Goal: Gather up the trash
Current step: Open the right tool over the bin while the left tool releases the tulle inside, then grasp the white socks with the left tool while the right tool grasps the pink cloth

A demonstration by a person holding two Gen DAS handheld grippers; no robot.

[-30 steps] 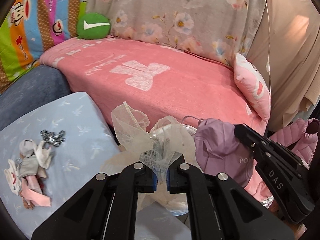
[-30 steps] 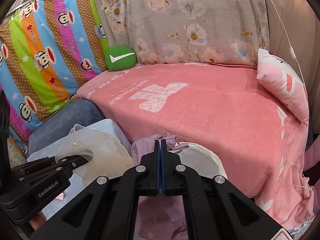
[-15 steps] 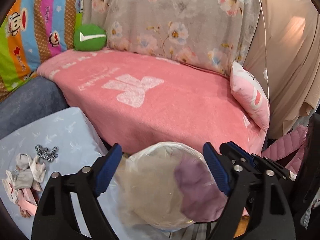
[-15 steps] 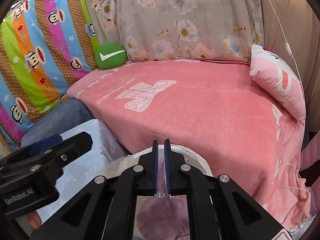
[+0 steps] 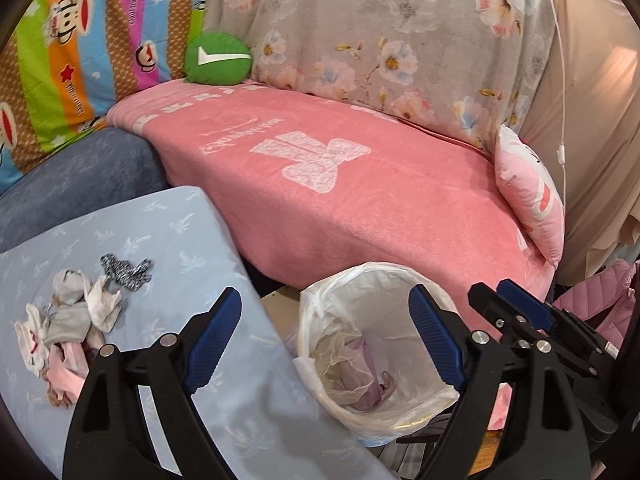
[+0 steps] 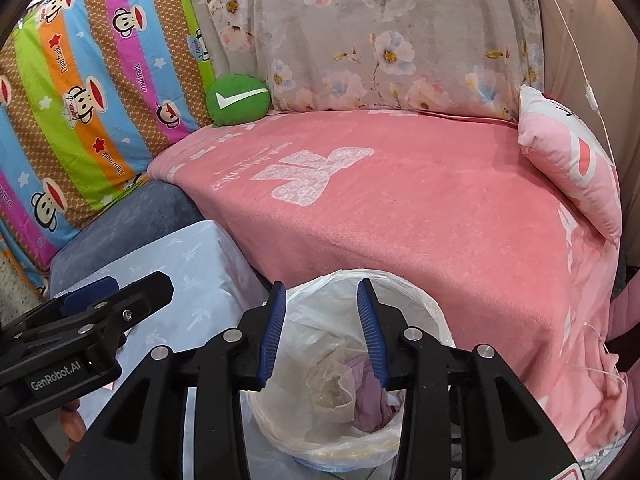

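A white bin lined with a clear bag [image 5: 320, 312] [image 6: 424, 304] stands between the pale blue cushion and the pink bed. Cream tulle [image 5: 340, 354] [image 6: 332, 396] and a purple cloth [image 5: 370, 390] [image 6: 370, 398] lie inside it. My left gripper [image 5: 325, 338] is wide open and empty above the bin. My right gripper [image 6: 322, 334] is open and empty over the bin; it also shows at the right in the left wrist view [image 5: 532, 320]. A heap of grey, white and pink scraps [image 5: 68, 320] and a black-and-white piece [image 5: 126, 268] lie on the blue cushion [image 5: 168, 232].
The pink blanket covers the bed [image 5: 340, 184] behind the bin. A green round cushion [image 5: 218, 62] and a pink pillow [image 5: 528, 192] sit on it. A striped monkey-print quilt [image 6: 80, 92] hangs at the left. A pink quilted jacket [image 5: 600, 296] lies at the right.
Both grippers opened and let go: the tulle from the left and the purple cloth from the right dropped into the bin. Both grippers have pulled back and risen.
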